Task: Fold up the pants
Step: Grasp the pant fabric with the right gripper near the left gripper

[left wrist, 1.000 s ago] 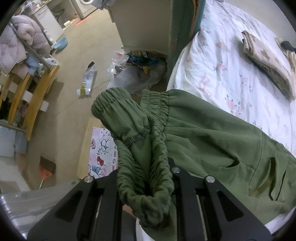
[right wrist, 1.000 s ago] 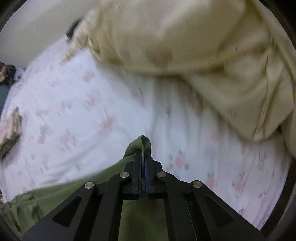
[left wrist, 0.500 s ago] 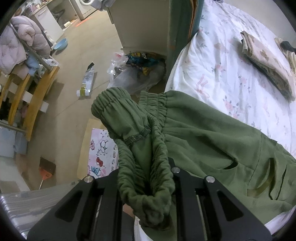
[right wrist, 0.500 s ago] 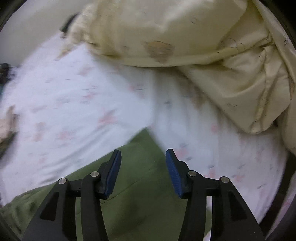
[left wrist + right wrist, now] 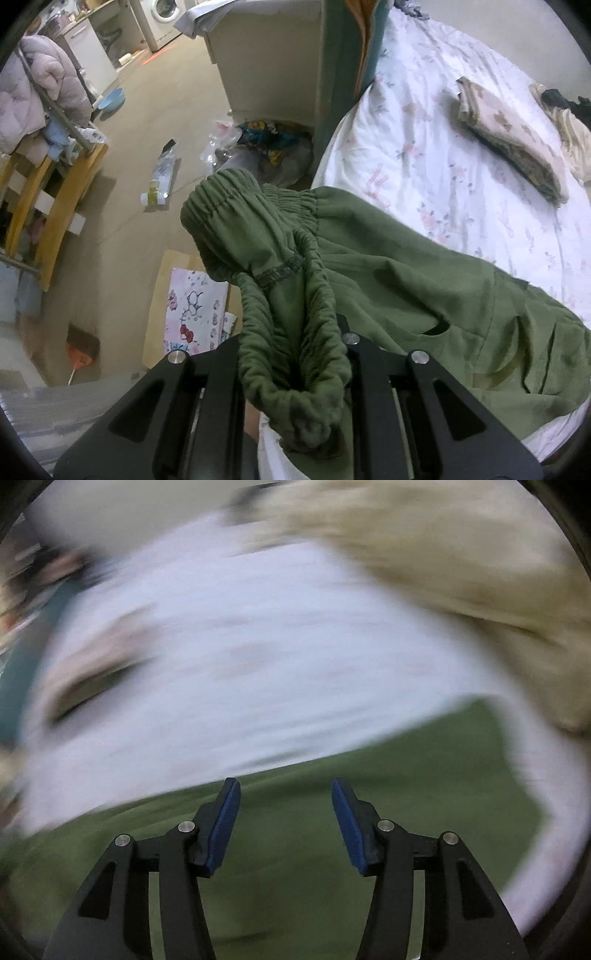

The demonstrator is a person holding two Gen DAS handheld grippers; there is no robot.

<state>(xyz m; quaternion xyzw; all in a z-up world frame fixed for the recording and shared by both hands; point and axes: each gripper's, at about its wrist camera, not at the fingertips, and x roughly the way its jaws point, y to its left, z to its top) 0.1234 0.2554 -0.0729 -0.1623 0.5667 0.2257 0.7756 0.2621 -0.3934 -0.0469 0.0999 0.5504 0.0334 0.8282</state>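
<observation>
The green pants lie on the white flowered bed sheet, legs running to the right. My left gripper is shut on the bunched elastic waistband at the bed's near edge; the fingertips are hidden by cloth. In the blurred right wrist view, my right gripper is open and empty, its blue pads just above the pant leg, which lies flat on the sheet.
A folded patterned cloth lies on the bed at the far right. A cream quilt is heaped beyond the pant leg. Left of the bed are the floor with bags and litter, a cartoon-print board and a wooden rack.
My right gripper let go of the pant leg, opened wide and is swinging left, blurring its view. My left gripper still holds the waistband and has barely moved.
</observation>
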